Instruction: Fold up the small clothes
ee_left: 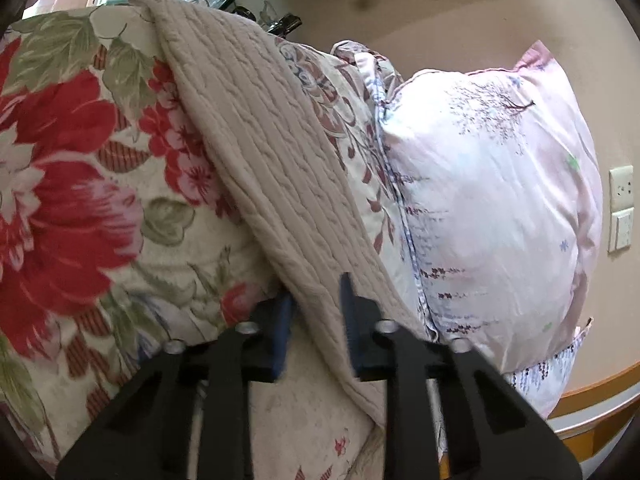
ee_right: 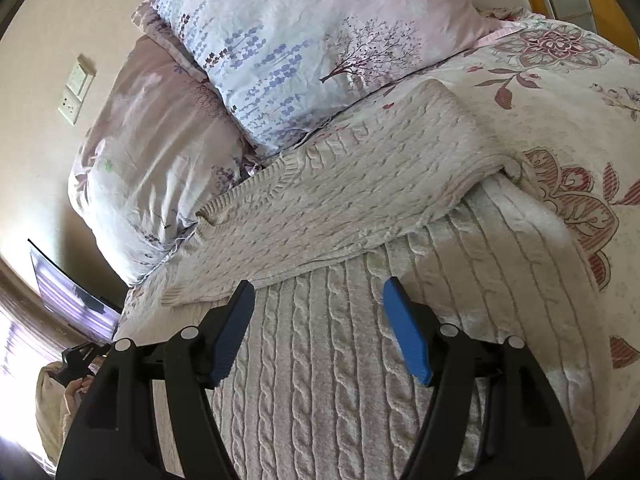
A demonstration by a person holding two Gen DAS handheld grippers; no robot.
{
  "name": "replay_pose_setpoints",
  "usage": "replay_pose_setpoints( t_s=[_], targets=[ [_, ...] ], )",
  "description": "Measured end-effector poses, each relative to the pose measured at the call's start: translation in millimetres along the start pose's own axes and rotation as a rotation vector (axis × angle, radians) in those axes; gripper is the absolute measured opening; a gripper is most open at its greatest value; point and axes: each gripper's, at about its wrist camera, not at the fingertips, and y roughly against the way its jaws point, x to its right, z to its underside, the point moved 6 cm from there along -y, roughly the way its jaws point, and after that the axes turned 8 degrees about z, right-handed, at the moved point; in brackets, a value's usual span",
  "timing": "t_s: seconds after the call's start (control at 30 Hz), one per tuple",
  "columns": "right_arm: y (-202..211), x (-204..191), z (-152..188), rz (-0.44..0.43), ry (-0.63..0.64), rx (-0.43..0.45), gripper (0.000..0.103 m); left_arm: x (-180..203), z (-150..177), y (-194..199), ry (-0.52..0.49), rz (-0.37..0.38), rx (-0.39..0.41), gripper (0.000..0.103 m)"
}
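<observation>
A cream cable-knit sweater (ee_right: 328, 344) lies flat on the flowered bedspread (ee_right: 560, 92), with one sleeve (ee_right: 340, 208) folded across its body. My right gripper (ee_right: 320, 324) hovers just above the sweater's body, open and empty. In the left wrist view my left gripper (ee_left: 316, 316) has its jaws partly closed around the edge of a lifted fold of the sweater (ee_left: 256, 152), which stretches up and away from the fingers over the bedspread (ee_left: 80, 152).
Two pink and lilac pillows (ee_right: 304, 36) (ee_right: 160, 152) lean at the head of the bed, one also in the left wrist view (ee_left: 492, 208). A wall with a switch plate (ee_left: 621, 208) stands behind. A wooden bed frame edge (ee_left: 592, 396) shows at lower right.
</observation>
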Motion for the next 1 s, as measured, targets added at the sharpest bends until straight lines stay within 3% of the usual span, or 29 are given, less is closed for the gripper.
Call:
replay_pose_setpoints(
  t_s=[0.1,0.2,0.27,0.43,0.53,0.63,0.7,0.77,0.87,0.93,1.0],
  targets=[
    [0.7,-0.1,0.0,-0.010,-0.003,0.000,0.069,5.7,-2.1,0.2,-0.005,0.014,0.008,0.007],
    [0.0,-0.5,-0.1,-0.015,-0.005,-0.002,0.070,46.8,4.3,6.7,-0.137,0.059,0.032,0.006],
    [-0.2,-1.0,-0.2,-0.013,-0.005,-0.001,0.070,77.1,17.8,6.3,-0.199,0.122,0.008,0.006],
    [0.3,-1.2,-0.6,-0.016,-0.008,0.002,0.070,156.4,91.9,-18.0,-0.383,0.276,-0.129,0.006],
    [0.6,0.7,-0.3,-0.012,-0.015,0.006,0.070,187.1,160.8,-50.2,-0.474,0.332,-0.260,0.006],
    [-1.3,0.4,0.6,0.010,0.000,-0.011,0.070,192.0,221.3,-81.1,-0.557,0.310,-0.363,0.006],
    [-1.2,-4.3,1.6,0.036,0.040,-0.031,0.070,184.7,270.9,-106.0,-0.621,0.254,-0.487,0.007],
    [1.9,-13.5,1.5,0.050,0.100,-0.048,0.070,174.0,295.1,-118.2,-0.648,0.213,-0.574,0.017],
    [13.6,-41.5,-4.2,0.062,0.255,-0.035,0.070,161.8,300.8,-110.3,-0.656,0.227,-0.620,0.028],
    [19.5,-70.6,-8.5,0.047,0.395,-0.012,0.070,158.3,289.8,-96.4,-0.642,0.253,-0.608,0.038],
    [18.5,-107.4,-8.1,0.010,0.544,0.000,0.070,150.2,267.4,-78.4,-0.623,0.257,-0.553,0.040]
  ],
)
